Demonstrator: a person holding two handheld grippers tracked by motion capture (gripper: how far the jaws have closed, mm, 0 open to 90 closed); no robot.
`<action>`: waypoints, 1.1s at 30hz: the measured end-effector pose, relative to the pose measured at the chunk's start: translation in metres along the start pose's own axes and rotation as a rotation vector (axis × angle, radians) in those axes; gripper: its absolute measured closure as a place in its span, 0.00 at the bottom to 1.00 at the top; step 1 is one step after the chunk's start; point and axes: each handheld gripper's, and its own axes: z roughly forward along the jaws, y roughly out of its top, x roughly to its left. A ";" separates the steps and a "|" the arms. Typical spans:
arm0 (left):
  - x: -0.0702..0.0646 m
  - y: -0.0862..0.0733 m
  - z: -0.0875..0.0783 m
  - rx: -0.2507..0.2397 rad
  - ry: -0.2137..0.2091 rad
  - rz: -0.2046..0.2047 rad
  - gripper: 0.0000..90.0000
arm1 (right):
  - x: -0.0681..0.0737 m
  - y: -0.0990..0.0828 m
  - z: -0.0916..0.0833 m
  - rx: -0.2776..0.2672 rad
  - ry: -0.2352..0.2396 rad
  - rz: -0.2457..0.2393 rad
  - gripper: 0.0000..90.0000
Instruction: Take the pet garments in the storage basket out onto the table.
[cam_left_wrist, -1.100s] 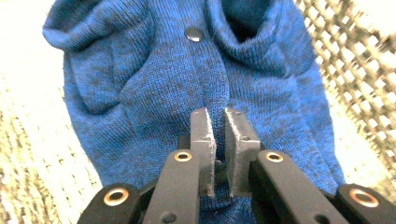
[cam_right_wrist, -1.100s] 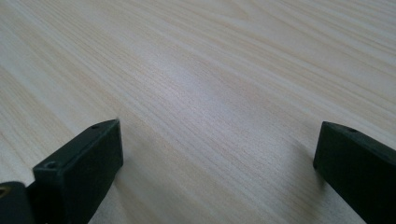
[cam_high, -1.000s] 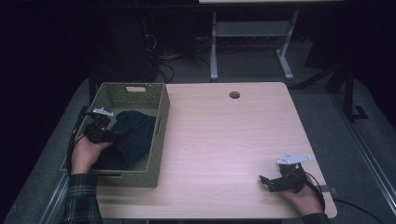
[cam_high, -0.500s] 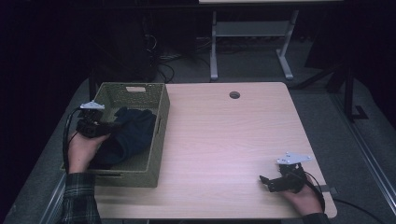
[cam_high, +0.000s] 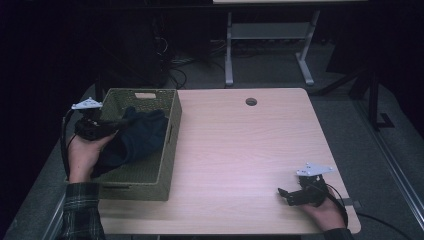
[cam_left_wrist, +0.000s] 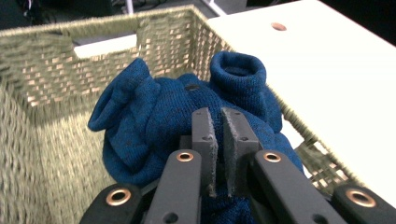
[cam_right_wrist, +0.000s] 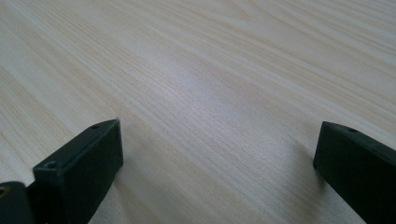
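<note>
Left gripper view: fingers (cam_left_wrist: 205, 140) pinch blue sweater (cam_left_wrist: 154, 112); basket (cam_left_wrist: 37, 79).

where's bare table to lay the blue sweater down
Bare table runs from the basket across to the right gripper, past the round hole. It is crowded inside the basket, where the left gripper holds the sweater.

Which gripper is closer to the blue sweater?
The left. The left gripper is shut on the blue sweater over the basket; the right gripper rests open across the table.
</note>
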 end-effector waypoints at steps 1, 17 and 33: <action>-0.001 0.002 -0.002 -0.005 0.004 0.006 0.93 | 0.000 0.000 0.000 0.000 0.000 -0.001 0.01; -0.020 0.037 -0.021 -0.110 -0.003 0.046 0.93 | 0.000 0.000 0.000 0.000 -0.001 0.000 0.01; -0.050 0.068 -0.033 -0.226 -0.099 0.086 0.94 | 0.000 0.000 0.000 -0.001 -0.002 0.002 0.01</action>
